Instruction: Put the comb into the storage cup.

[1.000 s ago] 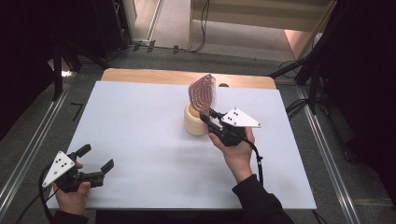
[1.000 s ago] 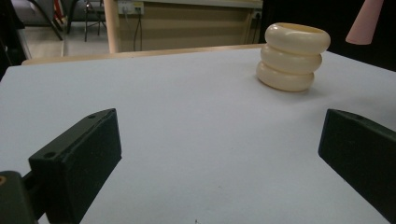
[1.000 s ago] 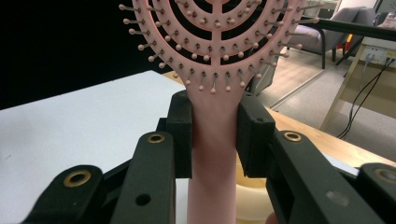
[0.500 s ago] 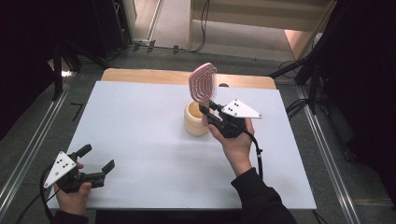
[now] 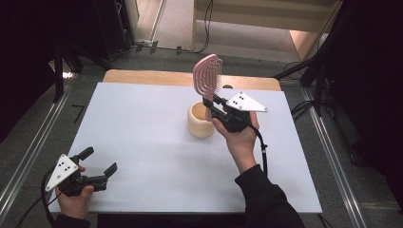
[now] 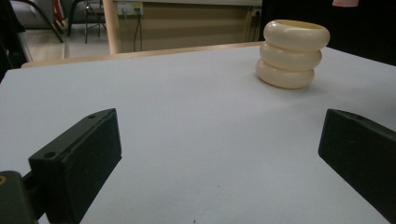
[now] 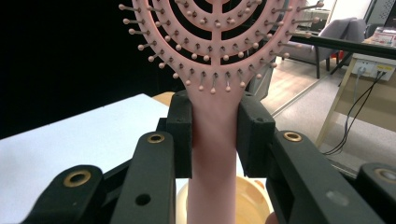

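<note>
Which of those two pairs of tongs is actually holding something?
The right tongs, raised above the cream ringed cup, clamp the pink hairbrush by its handle. The left tongs, low near the table's front edge, are open and hold nothing.

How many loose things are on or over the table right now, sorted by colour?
Pink: 1, the brush, clamped in the right gripper above the cup.
Cream: 1, the cup, standing on the table.
Total: 2.
</note>
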